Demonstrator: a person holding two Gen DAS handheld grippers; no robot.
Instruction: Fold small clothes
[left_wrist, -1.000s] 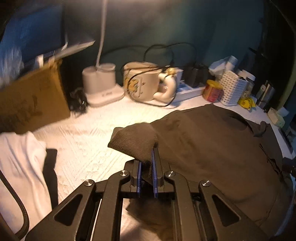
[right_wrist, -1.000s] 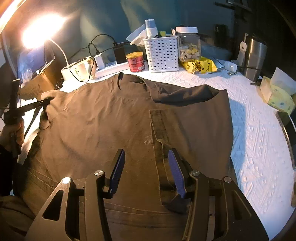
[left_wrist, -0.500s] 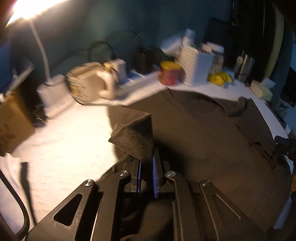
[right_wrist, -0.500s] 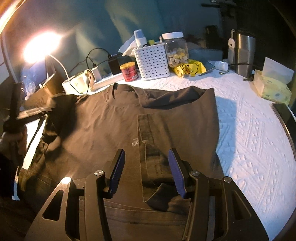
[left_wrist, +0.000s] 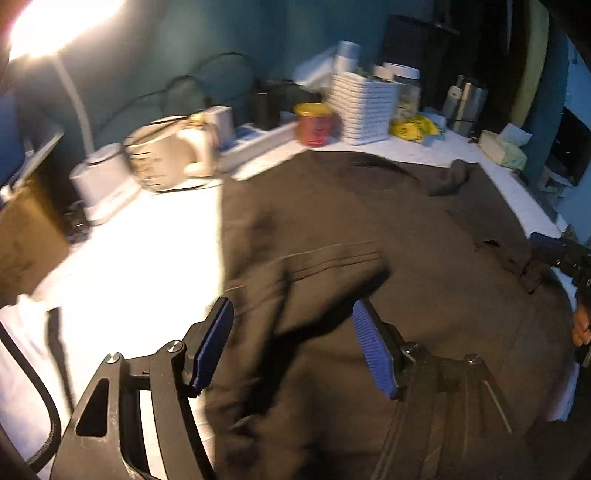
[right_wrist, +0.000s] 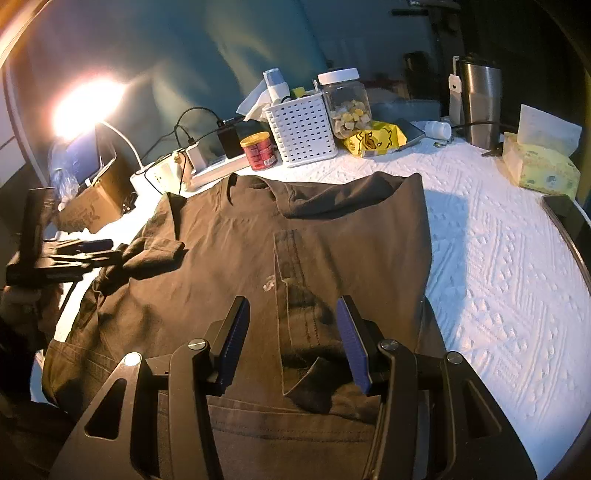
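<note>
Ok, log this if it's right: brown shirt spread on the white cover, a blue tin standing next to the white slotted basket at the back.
One detail is wrong: the tin beside the white slotted basket is red with a yellow lid, not blue, as the right wrist view shows. The brown shirt does lie spread on the white cover.
</note>
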